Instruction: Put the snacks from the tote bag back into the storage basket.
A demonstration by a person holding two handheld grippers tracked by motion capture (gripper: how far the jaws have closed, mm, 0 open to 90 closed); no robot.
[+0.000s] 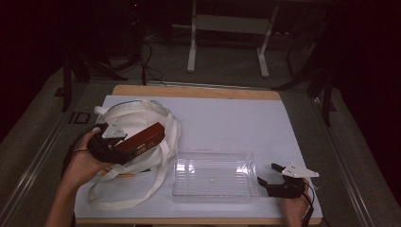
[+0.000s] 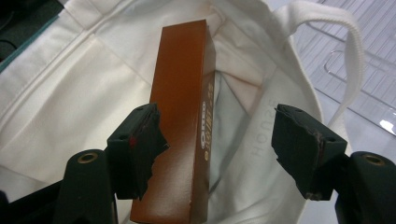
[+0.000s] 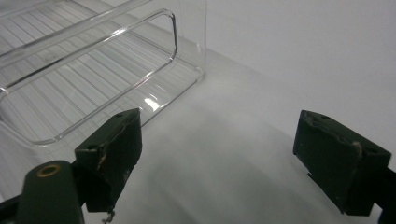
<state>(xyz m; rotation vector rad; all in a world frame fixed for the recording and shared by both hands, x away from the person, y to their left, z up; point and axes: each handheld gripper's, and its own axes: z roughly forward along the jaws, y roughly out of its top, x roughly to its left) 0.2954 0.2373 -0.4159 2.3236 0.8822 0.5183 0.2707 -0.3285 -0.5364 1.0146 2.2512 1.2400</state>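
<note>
A table (image 1: 227,116) under a pale sheet holds a white tote bag (image 1: 137,118) at left and a clear tray (image 1: 213,178) at right. A brown box (image 2: 184,116) lies in the bag's mouth, between the left hand-held gripper (image 2: 219,140) jaws, which stand released. The right hand-held gripper (image 3: 215,154) rests spread beside the tray, holding nothing.

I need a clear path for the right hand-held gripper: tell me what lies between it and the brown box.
In the high view, the clear plastic bin lies between the right hand-held gripper and the brown box, which sits in the white tote bag.
</note>
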